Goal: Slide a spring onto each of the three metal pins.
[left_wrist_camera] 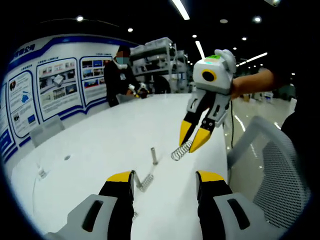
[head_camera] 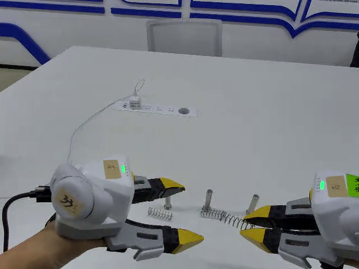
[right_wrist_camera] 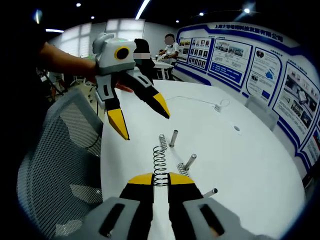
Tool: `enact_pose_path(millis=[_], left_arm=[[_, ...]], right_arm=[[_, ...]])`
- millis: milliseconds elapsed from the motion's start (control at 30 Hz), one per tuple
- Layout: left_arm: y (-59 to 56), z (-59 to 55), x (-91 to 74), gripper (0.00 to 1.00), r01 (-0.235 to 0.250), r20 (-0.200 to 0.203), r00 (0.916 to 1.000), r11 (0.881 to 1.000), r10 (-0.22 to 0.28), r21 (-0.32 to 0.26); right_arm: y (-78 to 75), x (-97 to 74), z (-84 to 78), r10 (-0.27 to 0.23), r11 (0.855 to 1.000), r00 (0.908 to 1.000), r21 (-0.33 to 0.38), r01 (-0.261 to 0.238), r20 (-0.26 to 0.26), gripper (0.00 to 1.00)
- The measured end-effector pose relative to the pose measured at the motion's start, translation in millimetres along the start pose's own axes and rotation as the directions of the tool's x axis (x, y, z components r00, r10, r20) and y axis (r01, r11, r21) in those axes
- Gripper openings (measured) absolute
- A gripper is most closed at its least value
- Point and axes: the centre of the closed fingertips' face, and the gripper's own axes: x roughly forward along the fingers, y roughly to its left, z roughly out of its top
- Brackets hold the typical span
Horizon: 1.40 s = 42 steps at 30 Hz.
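Clamped by one end in the right gripper (head_camera: pixel 251 223), the spring (right_wrist_camera: pixel 159 162) juts ahead of its tips toward the pins (head_camera: pixel 208 198), likely light and floppy, best held nearer mid-length, while the left gripper (head_camera: pixel 190 213) gapes empty.

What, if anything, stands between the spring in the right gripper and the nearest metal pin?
Nothing visible. The right gripper clamps the spring, and bare table separates it from the nearest pin. A loose spring lies by the middle pin.

Exhibition-style lab (wall posters (right_wrist_camera: pixel 235 55), white table (head_camera: pixel 269 140))
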Motion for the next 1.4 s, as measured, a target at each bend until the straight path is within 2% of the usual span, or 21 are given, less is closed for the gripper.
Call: enact_pose_path(millis=[200, 367, 433, 567, 767, 1000, 1133, 1200, 1400], left_arm=[[-3.0, 1.7, 7.0, 0.5, 0.015, -0.008, 0.9999, 1.0, -0.015, 0.019], [-8.8, 0.1, 12.9, 0.44, 0.043, -0.03, 0.9987, 0.998, -0.042, 0.044], [-9.8, -0.2, 13.9, 0.42, 0.049, -0.034, 0.9983, 0.998, -0.047, 0.039], [-13.6, 0.2, 14.2, 0.36, 0.069, -0.035, 0.9971, 0.997, -0.067, 0.046], [-19.3, 0.6, 14.9, 0.27, 0.1, -0.05, 0.9941, 0.992, -0.096, 0.072], [-31.2, -3.1, 17.3, 0.16, 0.151, -0.087, 0.986, 0.983, -0.142, 0.104], [-31.8, -4.9, 18.1, 0.17, 0.153, -0.101, 0.9847, 0.981, -0.142, 0.119], [-32.7, -6.0, 18.1, 0.13, 0.154, -0.114, 0.9838, 0.977, -0.139, 0.145], [-29.6, -6.9, 17.4, 0.12, 0.134, -0.121, 0.9861, 0.975, -0.113, 0.178]], right_arm=[[3.9, 2.4, 9.1, 0.008, 0.999, 1.0, -0.039, -0.008, 0.001, 0.1], [6.6, 6.9, 10.9, 0.016, 0.994, 0.9997, -0.107, -0.018, -0.018, 0.1], [7.4, 7.4, 13.2, 0.021, 0.994, 0.9997, -0.108, -0.022, -0.014, 0.1], [11.8, 8.9, 20.2, 0.034, 0.991, 0.9994, -0.129, -0.034, -0.004, 0.1], [19.4, 12.9, 19.9, 0.057, 0.98, 0.9979, -0.19, -0.061, -0.03, 0.1], [25.2, 14.9, 22.2, 0.079, 0.971, 0.996, -0.222, -0.086, -0.043, 0.1], [28.4, 16.7, 25.5, 0.099, 0.967, 0.9942, -0.232, -0.106, -0.041, 0.1], [27.0, 18.2, 26.0, 0.095, 0.964, 0.9943, -0.245, -0.104, -0.048, 0.1], [25.7, 19.5, 26.4, 0.096, 0.964, 0.9939, -0.244, -0.106, -0.053, 0.1]])
